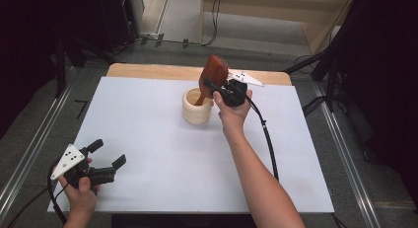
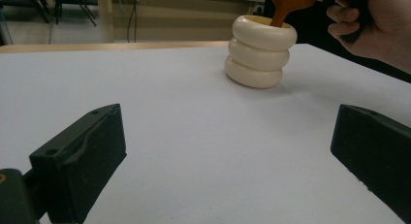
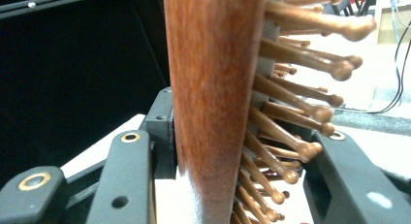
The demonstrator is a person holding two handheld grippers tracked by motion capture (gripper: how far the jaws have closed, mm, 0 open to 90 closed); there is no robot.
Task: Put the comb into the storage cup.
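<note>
One wooden hairbrush (image 1: 213, 75), reddish-brown and smoothly polished, stands tilted with its handle down inside a cream holder (image 1: 197, 107) at the far middle of the table. Its paddle head rises above the rim, and in the right gripper view its face bristles with round-tipped wooden pins (image 3: 295, 112). The right gripper (image 1: 217, 87) pinches the brush head, one black jaw against the smooth back and the other on the pin side. The holder looks like three stacked, rounded rings, glossy and pale (image 2: 259, 52), with the brush handle as the one thing seen inside it. A hand (image 1: 231, 112) wraps the right gripper from the near side, its cable trailing back along the forearm.

At the near left corner, the left gripper (image 1: 106, 156) rests in the other hand (image 1: 81, 191), its jaws spread wide with nothing between them, well apart from the holder. A white sheet (image 1: 157, 154) covers the tabletop, matte and smooth, with a strip of light wood (image 1: 148, 70) showing along the far edge. Beyond it lie grey flooring, black stands and loose cables.
</note>
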